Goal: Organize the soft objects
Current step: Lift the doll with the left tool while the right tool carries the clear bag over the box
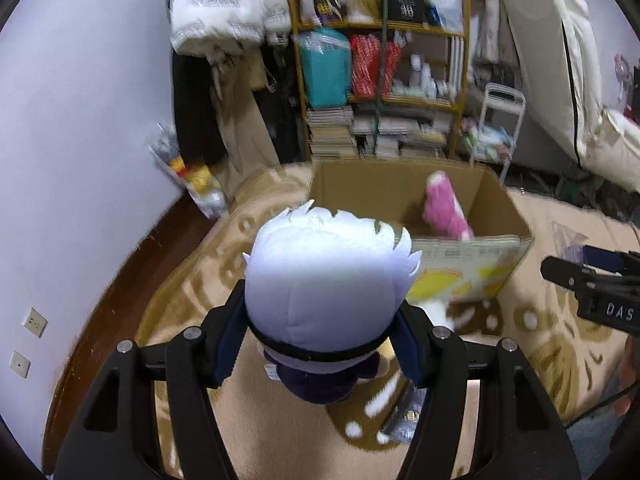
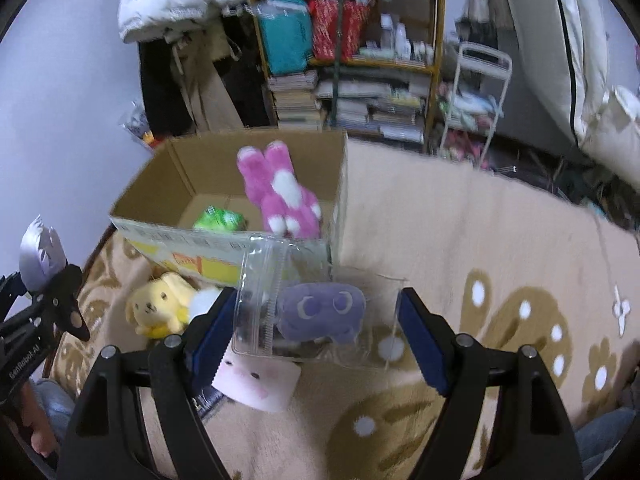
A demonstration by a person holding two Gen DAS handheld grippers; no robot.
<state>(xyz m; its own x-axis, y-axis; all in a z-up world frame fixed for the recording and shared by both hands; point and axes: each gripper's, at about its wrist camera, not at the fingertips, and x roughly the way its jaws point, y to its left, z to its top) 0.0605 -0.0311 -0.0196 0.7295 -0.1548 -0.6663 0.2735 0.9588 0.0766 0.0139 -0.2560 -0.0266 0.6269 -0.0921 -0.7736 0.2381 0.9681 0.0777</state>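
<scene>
Both grippers carry cargo toward the box (image 2: 224, 184): left gripper (image 1: 320, 344) clamps a doll (image 1: 324, 292), right gripper (image 2: 316, 332) pinches a pouch (image 2: 320, 316).

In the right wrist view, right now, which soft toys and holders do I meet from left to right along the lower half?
White-haired plush doll in the left gripper → yellow plush dog → pink square plush → purple plush in its clear plastic package, between the right gripper fingers.
</scene>
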